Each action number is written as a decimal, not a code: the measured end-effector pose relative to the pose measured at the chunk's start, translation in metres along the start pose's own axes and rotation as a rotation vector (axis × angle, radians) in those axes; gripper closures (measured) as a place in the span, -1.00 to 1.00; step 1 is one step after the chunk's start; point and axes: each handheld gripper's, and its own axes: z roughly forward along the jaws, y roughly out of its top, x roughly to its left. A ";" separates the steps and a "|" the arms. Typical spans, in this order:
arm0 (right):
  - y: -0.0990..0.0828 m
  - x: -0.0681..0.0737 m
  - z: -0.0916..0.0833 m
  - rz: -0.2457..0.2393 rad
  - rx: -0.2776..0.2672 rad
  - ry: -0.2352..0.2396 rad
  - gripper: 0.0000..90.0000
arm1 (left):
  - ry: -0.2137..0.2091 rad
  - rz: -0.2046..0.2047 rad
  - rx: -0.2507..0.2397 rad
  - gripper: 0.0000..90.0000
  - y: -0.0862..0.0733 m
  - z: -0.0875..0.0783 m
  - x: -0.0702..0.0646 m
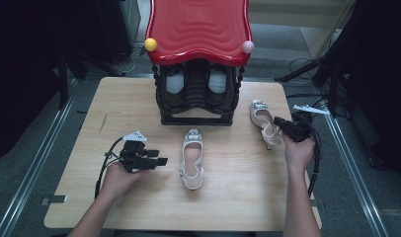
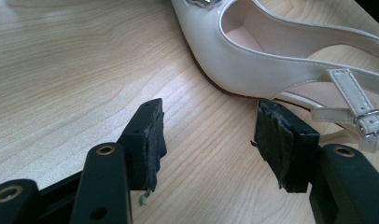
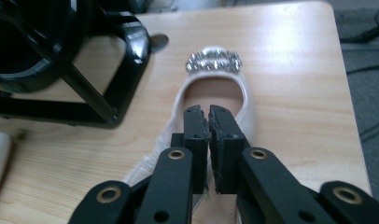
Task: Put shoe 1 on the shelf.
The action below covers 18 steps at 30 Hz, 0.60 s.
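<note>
Two white slingback shoes with jewelled buckles lie on the wooden table (image 1: 114,197). One shoe (image 1: 192,158) lies in the middle with its toe pointing away. My left gripper (image 1: 159,160) rests just left of it, open, and in the left gripper view nothing sits between its pads (image 2: 208,126), with the shoe's side (image 2: 253,60) just beyond. The other shoe (image 1: 262,123) lies at the right. My right gripper (image 1: 286,129) hovers at its heel end. Its pads (image 3: 209,112) stand almost together above the shoe's opening (image 3: 214,63), and I see nothing between them.
A black shoe rack (image 1: 198,106) with a red wavy roof (image 1: 198,29) stands at the back middle, a dark pair of shoes inside. Its black frame (image 3: 127,42) is left of the right shoe. Cables trail from both grippers. Metal rails run beside the table.
</note>
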 end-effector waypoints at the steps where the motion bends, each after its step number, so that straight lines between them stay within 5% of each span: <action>1: 0.001 0.000 -0.001 0.004 -0.004 0.009 0.90 | 0.002 0.000 -0.001 -0.04 0.000 0.000 0.000; 6: 0.003 0.002 0.004 0.022 0.004 0.038 0.77 | 0.006 -0.004 0.005 -0.05 -0.003 -0.002 -0.001; 18: 0.008 0.019 0.036 -0.029 0.071 0.051 0.68 | 0.031 -0.032 -0.012 -0.05 -0.013 -0.013 0.003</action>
